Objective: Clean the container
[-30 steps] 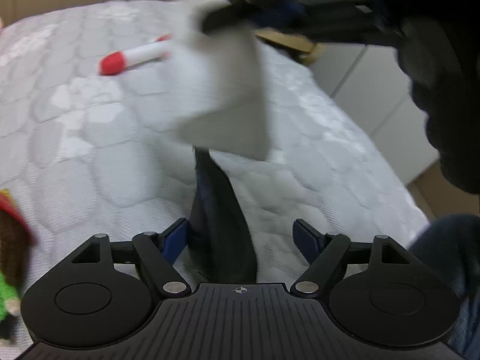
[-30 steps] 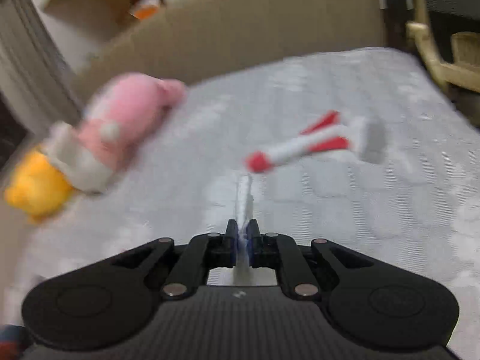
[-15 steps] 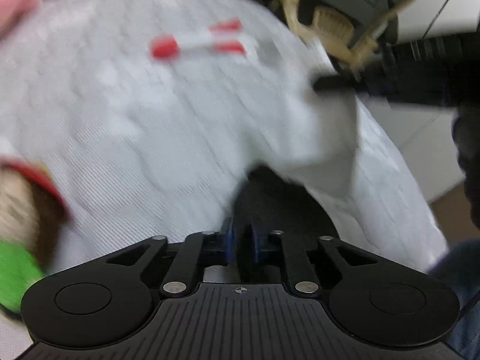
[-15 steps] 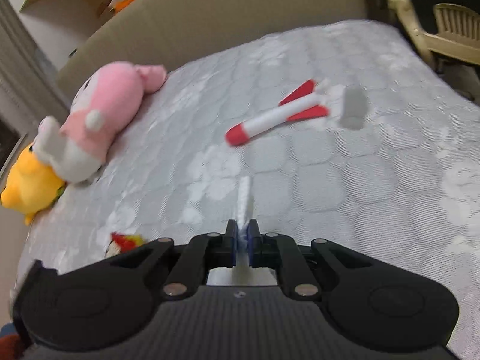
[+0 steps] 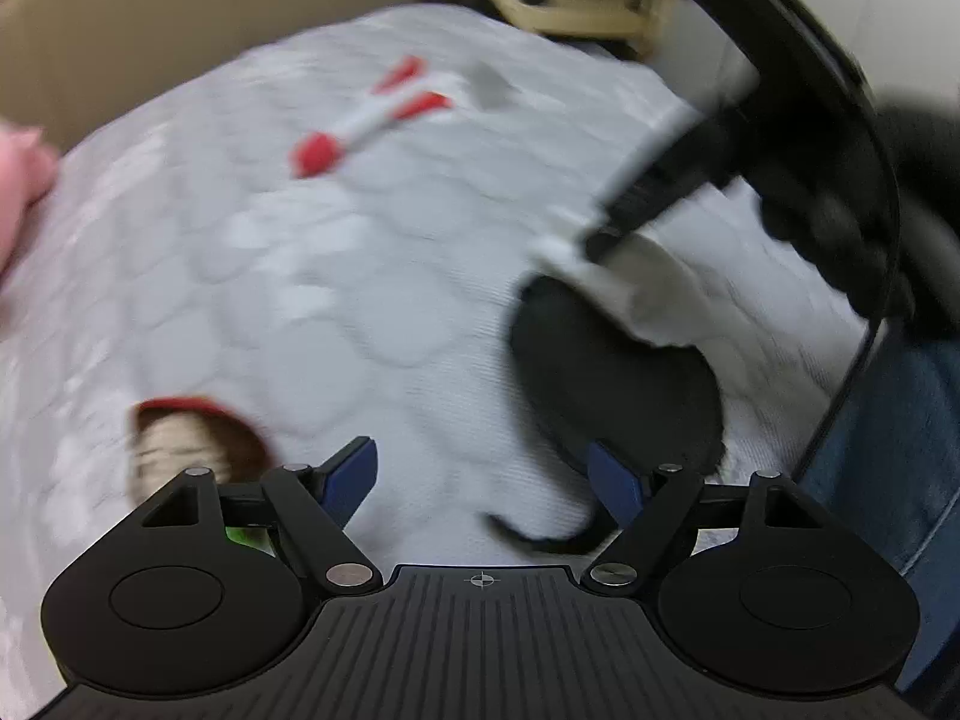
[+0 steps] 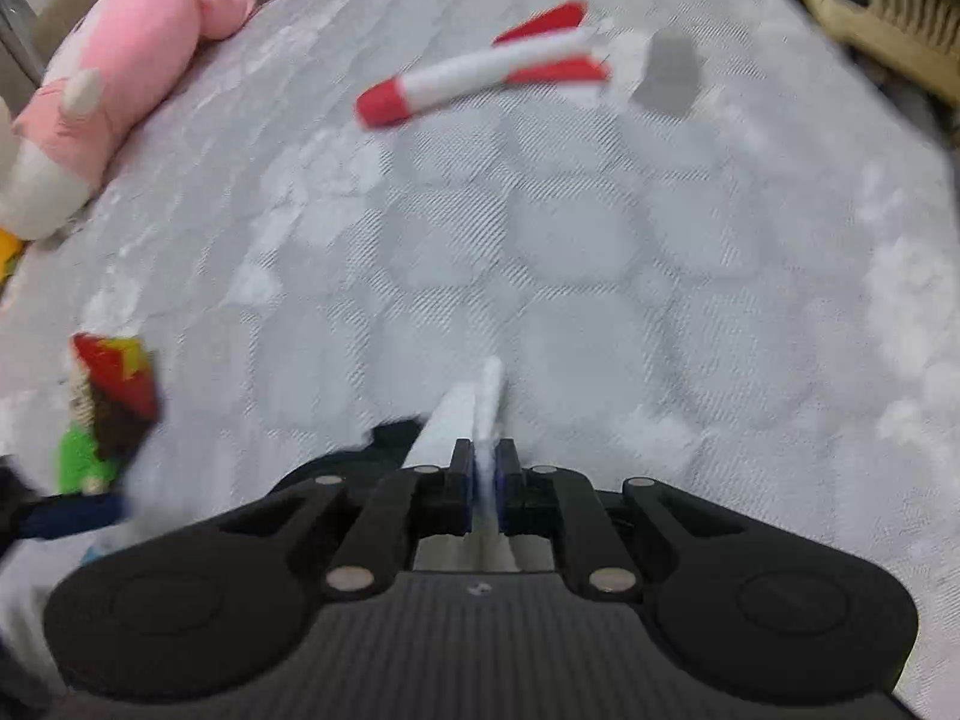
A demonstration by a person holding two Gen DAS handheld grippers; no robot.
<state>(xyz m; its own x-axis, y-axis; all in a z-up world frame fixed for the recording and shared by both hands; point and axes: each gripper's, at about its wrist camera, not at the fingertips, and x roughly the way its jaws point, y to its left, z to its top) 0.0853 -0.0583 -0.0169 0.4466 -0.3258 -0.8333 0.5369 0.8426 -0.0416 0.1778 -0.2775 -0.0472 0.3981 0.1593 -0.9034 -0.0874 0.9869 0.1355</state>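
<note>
From the left wrist camera, the left gripper (image 5: 483, 474) stands with its blue-padded fingers spread wide and nothing between them. The black container (image 5: 612, 384) lies on the white quilted bed (image 5: 360, 312) just ahead and to the right of those fingers; its near edge runs close past the right finger (image 5: 615, 486), though blur makes it hard to tell whether they touch. The right gripper (image 5: 594, 240) comes in from the far right, pinching a white cloth (image 5: 654, 294) that hangs down onto the container's far rim. A red and white toy rocket (image 5: 372, 120) lies farther off, and a knitted doll (image 5: 192, 444) sits near left.

From the right wrist camera, the right gripper (image 6: 480, 468) is clamped tight on the cloth (image 6: 474, 414), which stands up as a thin edge between the pads. A dark sliver of the container (image 6: 390, 438) shows just left of and below the fingers. So the cloth is directly above the container, and the right hand is the nearer one for wiping, probably downward and leftward. A pink plush toy (image 6: 120, 78) rests far left.
</note>
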